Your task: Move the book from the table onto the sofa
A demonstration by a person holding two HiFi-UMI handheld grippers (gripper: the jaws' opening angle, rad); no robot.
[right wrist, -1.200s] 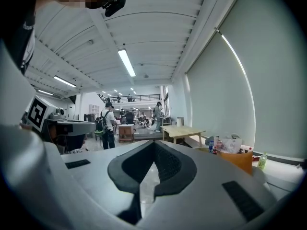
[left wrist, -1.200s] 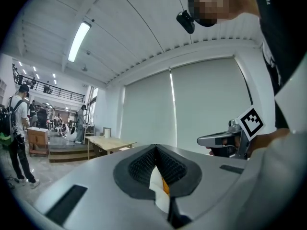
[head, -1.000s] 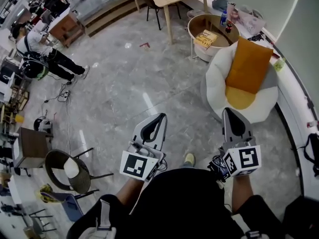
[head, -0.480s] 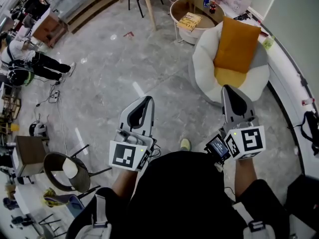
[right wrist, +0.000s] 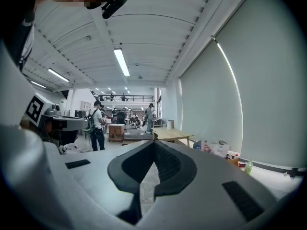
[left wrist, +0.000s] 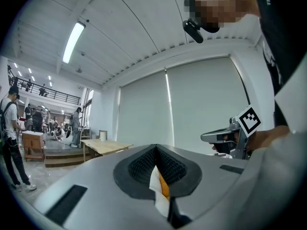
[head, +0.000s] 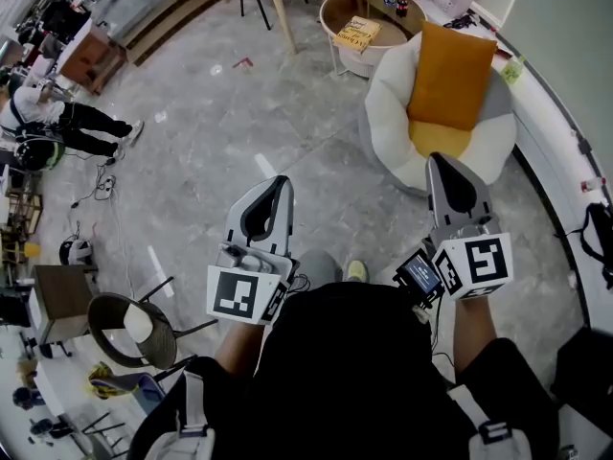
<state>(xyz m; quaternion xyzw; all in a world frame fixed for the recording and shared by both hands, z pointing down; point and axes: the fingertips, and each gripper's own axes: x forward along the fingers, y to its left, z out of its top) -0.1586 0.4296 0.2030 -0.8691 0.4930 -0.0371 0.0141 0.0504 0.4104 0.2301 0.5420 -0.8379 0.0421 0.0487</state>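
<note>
Task unstarted: the flat yellow book [head: 357, 33] lies on the round wood-rimmed counter [head: 332, 8] just behind the white orange-cushioned sofa [head: 391, 99], while left gripper [head: 275, 182] and right gripper [head: 442, 161], jaws closed on nothing, hang on the sofa's near side, so pickup and carry both remain.

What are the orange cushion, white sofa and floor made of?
The orange cushion looks like matte fabric, with soft rounded edges. The white sofa seems soft fabric too, puffy. The floor: polished grey stone or tile, veined, reflecting light.
</note>
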